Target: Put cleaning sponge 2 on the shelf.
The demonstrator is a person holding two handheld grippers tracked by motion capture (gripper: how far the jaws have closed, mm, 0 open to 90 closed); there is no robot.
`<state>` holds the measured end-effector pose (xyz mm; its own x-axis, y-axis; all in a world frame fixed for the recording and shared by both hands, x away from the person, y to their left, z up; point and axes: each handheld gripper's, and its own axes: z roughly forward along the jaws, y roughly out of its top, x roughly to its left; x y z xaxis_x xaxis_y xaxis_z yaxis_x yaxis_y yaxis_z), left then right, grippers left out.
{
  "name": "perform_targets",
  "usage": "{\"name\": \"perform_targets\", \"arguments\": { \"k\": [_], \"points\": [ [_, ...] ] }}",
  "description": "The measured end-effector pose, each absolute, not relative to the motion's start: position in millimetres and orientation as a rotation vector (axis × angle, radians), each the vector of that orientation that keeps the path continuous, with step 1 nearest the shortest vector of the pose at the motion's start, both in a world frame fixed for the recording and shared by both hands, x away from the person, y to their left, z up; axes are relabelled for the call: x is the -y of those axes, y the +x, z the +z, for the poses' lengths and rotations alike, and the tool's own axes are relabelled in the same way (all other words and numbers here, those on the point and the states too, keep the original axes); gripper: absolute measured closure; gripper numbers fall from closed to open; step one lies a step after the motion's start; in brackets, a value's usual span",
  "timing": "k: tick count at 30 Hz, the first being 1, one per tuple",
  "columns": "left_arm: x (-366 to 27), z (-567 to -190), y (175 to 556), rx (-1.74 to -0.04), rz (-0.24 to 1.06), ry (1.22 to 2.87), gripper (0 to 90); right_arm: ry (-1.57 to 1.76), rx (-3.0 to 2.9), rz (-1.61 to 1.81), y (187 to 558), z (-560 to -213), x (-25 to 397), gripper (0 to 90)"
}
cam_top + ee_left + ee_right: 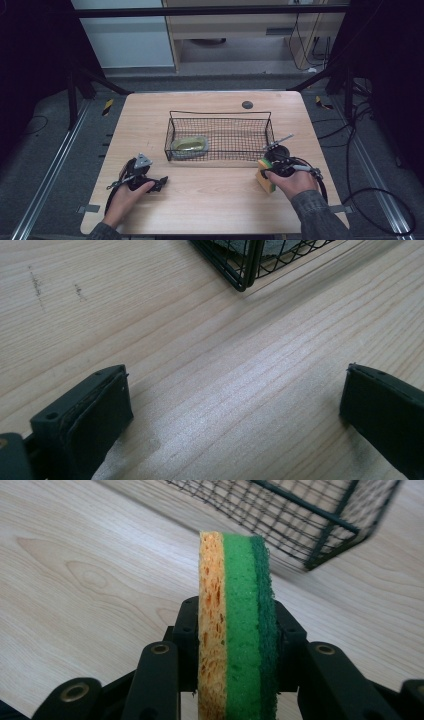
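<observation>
A 3-layer sponge [235, 625], orange, green and dark green, stands on edge in my right tongs [235, 645], squeezed flat-side to flat-side so the scouring face is clear of the pads, just off the near right corner of the wire basket [220, 134]. The grip seems meant to carry it over the rim, I judge. A grey dish [190, 146] already sits in the basket's left end. My left tongs [159, 184] rest spread wide on the table [225, 365], holding nothing, out of the way.
</observation>
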<state>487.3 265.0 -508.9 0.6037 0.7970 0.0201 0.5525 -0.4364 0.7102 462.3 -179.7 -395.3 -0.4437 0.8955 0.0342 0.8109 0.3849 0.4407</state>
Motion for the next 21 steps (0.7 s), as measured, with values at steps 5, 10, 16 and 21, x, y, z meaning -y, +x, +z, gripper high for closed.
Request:
{"name": "perform_targets", "arguments": {
  "k": [5, 10, 16, 21],
  "points": [
    [-265, -509, 487, -1.06, 0.467, 2.155, 0.0, 1.513, -2.399, 0.626, 458, -382, 199, 64.5],
    [-265, -509, 487, -1.061, 0.468, 2.155, 0.0, 1.514, -2.369, 0.629, 458, -370, 217, 64.7],
    [-265, -509, 487, -1.062, 0.468, 2.154, 0.0, 1.458, -2.349, 0.619, 465, -357, 230, 64.7],
    [-265, -509, 487, -1.065, 0.468, 2.148, 0.0, 1.429, -2.314, 0.612, 476, -343, 236, 64.8]
  ]
}}
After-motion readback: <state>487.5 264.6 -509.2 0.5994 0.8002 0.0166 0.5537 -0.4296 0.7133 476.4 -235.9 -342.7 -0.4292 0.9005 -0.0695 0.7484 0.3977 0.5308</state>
